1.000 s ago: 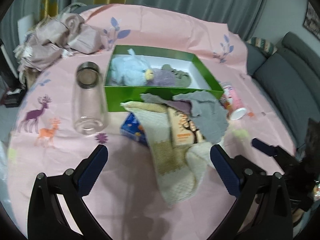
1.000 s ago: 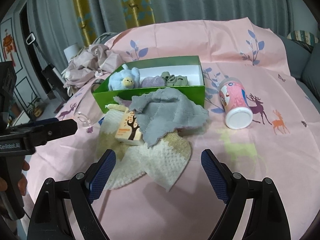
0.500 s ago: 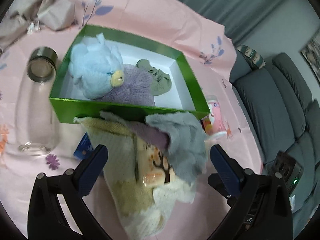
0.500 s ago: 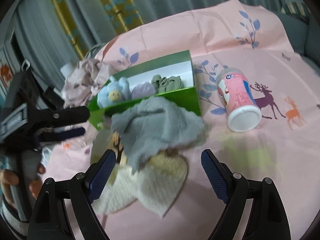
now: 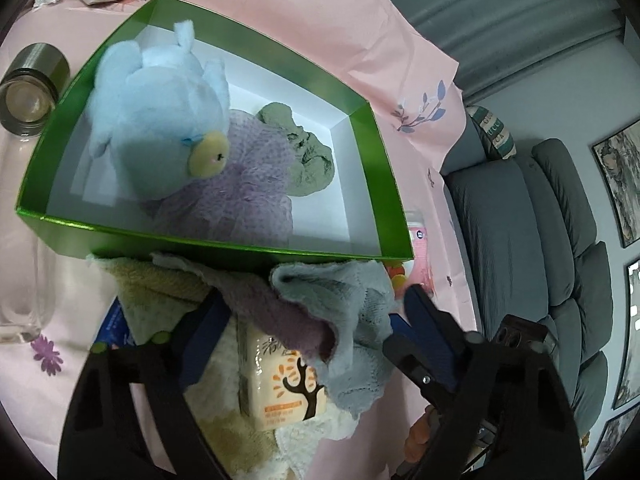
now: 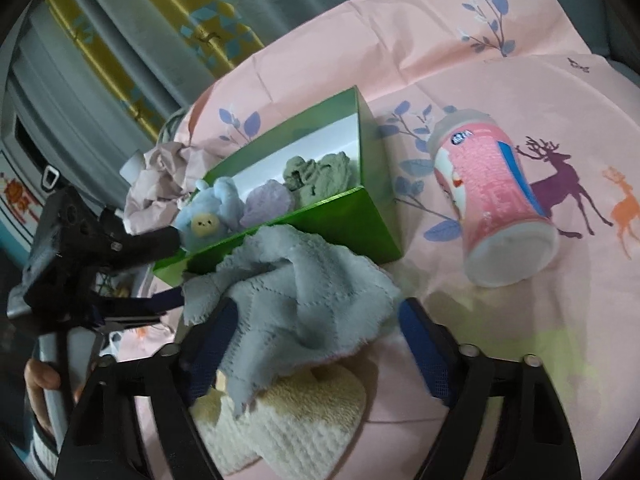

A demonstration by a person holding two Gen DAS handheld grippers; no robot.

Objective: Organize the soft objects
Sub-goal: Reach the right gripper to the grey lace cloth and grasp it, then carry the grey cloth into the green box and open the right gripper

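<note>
Main risk: both tools converge on the same grey cloth (image 6: 304,300), which lies draped over a small carton (image 5: 280,384) and a cream knitted towel (image 6: 288,420), just near of the green box (image 5: 360,128). A deep pinch could grab the carton or towel along with the cloth and drag hard stuff toward the box; two pulls on one cloth could also fight each other, or snag the box's near wall and shift it. The pink cup (image 6: 492,200) lying on its side to the right could roll if the sheet tugs. Left hand-held gripper (image 5: 308,320): jaws have just been closing, still spread, straddling the cloth's folded edge, pads not clearly pressing it. Right hand-held gripper (image 6: 316,336): also just narrowing, still spread; its left finger (image 6: 212,340) looks to brush the cloth, nothing pinched. Box already holds a blue plush (image 5: 160,112), a purple mesh puff (image 5: 236,184) and a green rag (image 5: 308,152).
</note>
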